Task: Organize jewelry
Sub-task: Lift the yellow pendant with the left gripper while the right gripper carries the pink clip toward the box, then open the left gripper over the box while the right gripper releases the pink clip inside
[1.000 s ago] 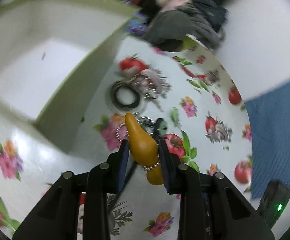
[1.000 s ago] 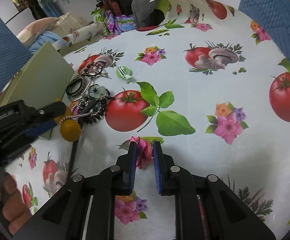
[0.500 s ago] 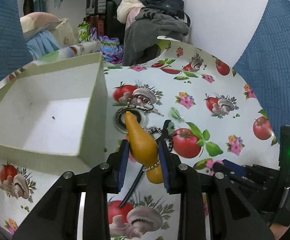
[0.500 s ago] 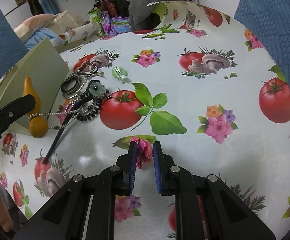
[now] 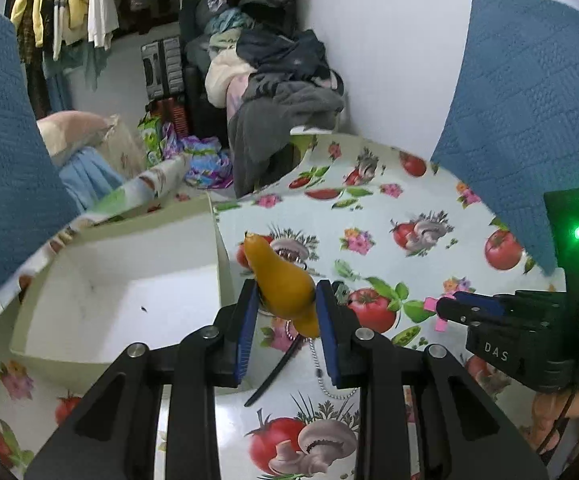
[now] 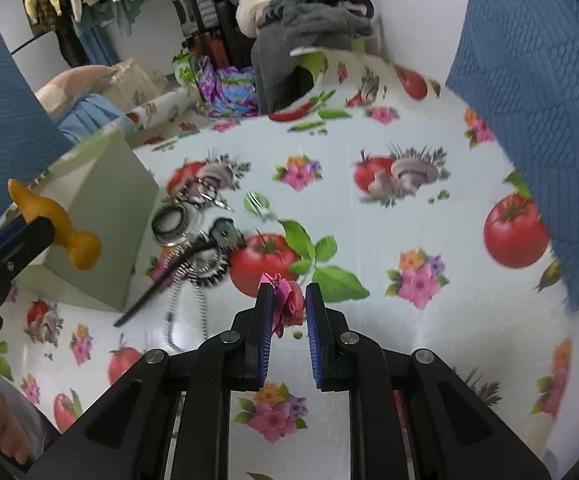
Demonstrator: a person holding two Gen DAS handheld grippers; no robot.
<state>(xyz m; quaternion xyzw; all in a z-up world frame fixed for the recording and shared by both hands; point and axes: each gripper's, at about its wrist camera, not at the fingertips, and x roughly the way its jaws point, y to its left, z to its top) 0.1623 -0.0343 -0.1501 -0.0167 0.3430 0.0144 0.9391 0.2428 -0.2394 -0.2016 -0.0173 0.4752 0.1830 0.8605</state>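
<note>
My left gripper (image 5: pixel 286 293) is shut on an orange pear-shaped pendant (image 5: pixel 277 276), held in the air just right of the open white box (image 5: pixel 222 256). A bead chain (image 5: pixel 331 388) and a black cord (image 5: pixel 275 372) hang from the pendant toward the table. In the right wrist view the pendant (image 6: pixel 49 224) and left gripper (image 6: pixel 23 238) are at the left, in front of the box (image 6: pixel 105 208). My right gripper (image 6: pixel 289 293) is shut on a small pink ornament (image 6: pixel 285 304), raised above the tablecloth. The jewelry pile (image 6: pixel 193 232) lies beside the box.
A small green piece (image 6: pixel 259 204) lies right of the pile. The table carries a cloth printed with tomatoes and flowers (image 6: pixel 409 240). Blue padded chair backs (image 5: pixel 529 100) stand on both sides. Piled clothes (image 5: pixel 281 92) sit beyond the far edge. A person's hand (image 6: pixel 1 432) shows at bottom left.
Both grippers have risen. The left one rolled upright and lifted the pendant, chain and cord trailing, up beside the box. The pink ornament has come off the cloth.
</note>
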